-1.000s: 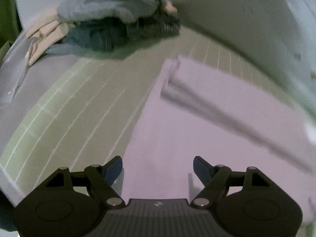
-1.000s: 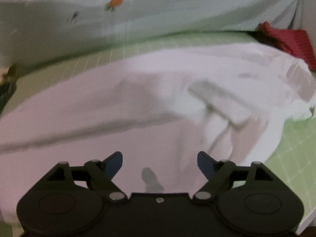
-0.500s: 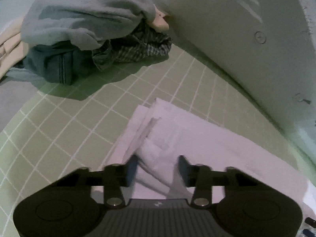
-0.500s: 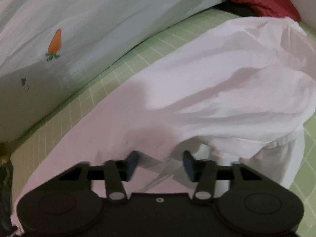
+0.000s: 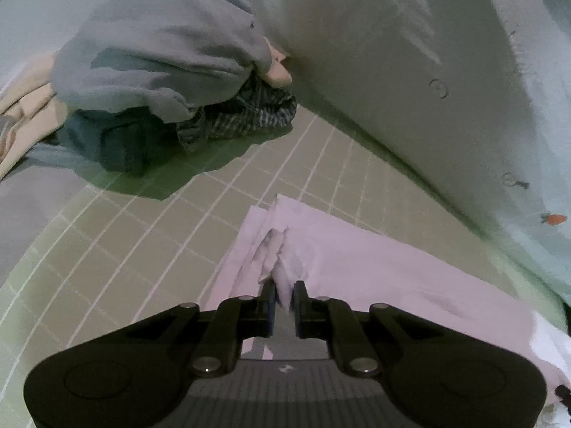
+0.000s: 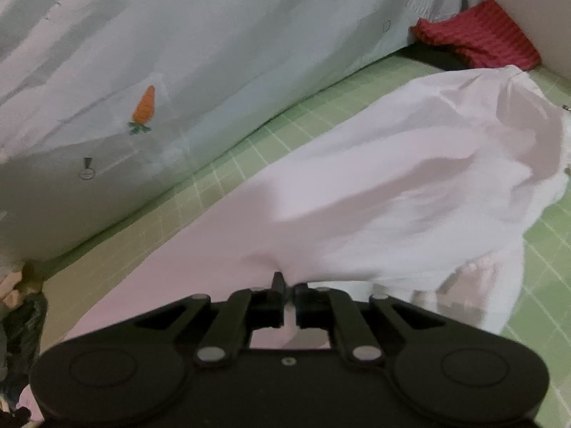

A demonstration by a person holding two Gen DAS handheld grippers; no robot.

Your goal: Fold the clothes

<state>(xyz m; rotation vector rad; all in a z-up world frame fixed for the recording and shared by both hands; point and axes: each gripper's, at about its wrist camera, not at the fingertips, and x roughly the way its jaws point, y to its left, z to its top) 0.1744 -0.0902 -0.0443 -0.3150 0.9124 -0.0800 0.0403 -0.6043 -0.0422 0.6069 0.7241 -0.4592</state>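
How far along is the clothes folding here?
Early on. Both tongs, left and right, are shut on an edge of the white garment, which lies rumpled on the green mat; no finished fold shows. Left to do: fold this piece, then the unfolded heap, grey top over dark clothes. A red cloth also waits.

Shirt lies flat on mat, its near corner pinched in left gripper. Clothes pile on the mat beyond it, to the left, against sheet behind. Right gripper clamps the shirt's near edge; towel beyond the shirt, far right.
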